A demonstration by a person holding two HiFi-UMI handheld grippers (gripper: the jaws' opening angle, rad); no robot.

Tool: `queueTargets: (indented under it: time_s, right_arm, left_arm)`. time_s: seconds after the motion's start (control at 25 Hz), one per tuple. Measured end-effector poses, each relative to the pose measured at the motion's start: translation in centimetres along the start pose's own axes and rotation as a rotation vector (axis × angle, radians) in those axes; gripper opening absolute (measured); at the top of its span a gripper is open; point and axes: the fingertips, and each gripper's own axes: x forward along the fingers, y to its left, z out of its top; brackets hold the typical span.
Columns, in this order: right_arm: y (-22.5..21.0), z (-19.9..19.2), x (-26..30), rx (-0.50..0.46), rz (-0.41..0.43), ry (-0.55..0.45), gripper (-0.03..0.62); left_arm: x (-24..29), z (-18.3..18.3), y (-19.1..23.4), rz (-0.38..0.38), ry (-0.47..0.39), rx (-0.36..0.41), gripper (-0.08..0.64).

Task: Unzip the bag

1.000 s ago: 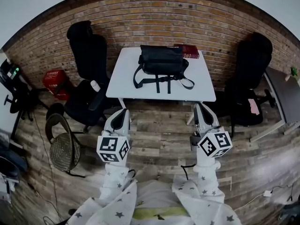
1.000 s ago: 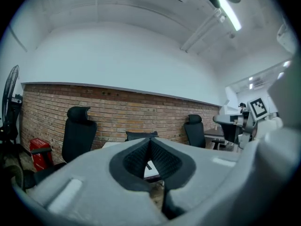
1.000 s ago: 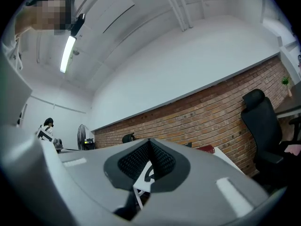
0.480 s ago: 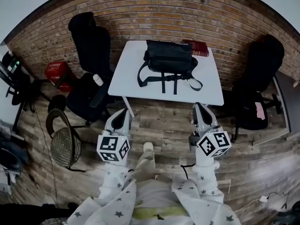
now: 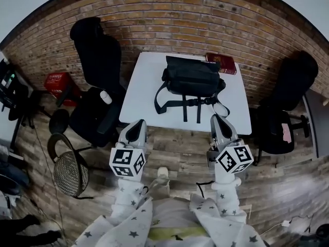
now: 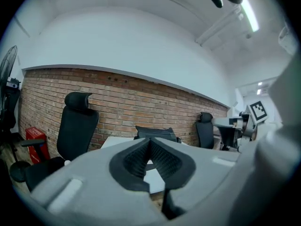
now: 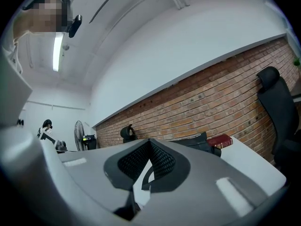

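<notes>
A black bag (image 5: 193,77) with loose straps lies on a white table (image 5: 141,94) against the brick wall; its top shows above the jaws in the left gripper view (image 6: 155,132) and in the right gripper view (image 7: 200,141). My left gripper (image 5: 134,129) hangs over the floor just short of the table's near edge, shut and empty. My right gripper (image 5: 218,128) is level with it near the table's right front corner, also shut with nothing between its pads. Both point toward the bag from a short distance.
A red book (image 5: 221,63) lies on the table behind the bag. Black office chairs stand left (image 5: 96,81) and right (image 5: 288,107) of the table. A wire basket (image 5: 69,166) and a red crate (image 5: 55,84) sit on the wooden floor at the left.
The table and bag have come closer and lower in the head view as the person steps forward. Both grippers stay shut and side by side.
</notes>
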Motion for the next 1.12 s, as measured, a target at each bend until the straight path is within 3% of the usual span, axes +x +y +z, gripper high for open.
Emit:
queueTargets:
  time_s: [0.4, 0.68, 1.12]
  right_arm:
    - [-1.7, -1.2, 8.5, 0.035, -0.007, 0.004, -0.003]
    - [-4.6, -2.2, 10.7, 0.084, -0.057, 0.006, -0.003]
    - [-8.9, -3.6, 18.5, 0.145, 0.002, 0.058, -0.003]
  left_arm:
    - [7.3, 1.3, 5.7, -0.032, 0.004, 0.001, -0.002]
    - [11.9, 0.7, 5.8, -0.098, 0.044, 0.017, -0.002]
    - [18.6, -0.6, 7.8, -0.066, 0.089, -0.029, -0.002]
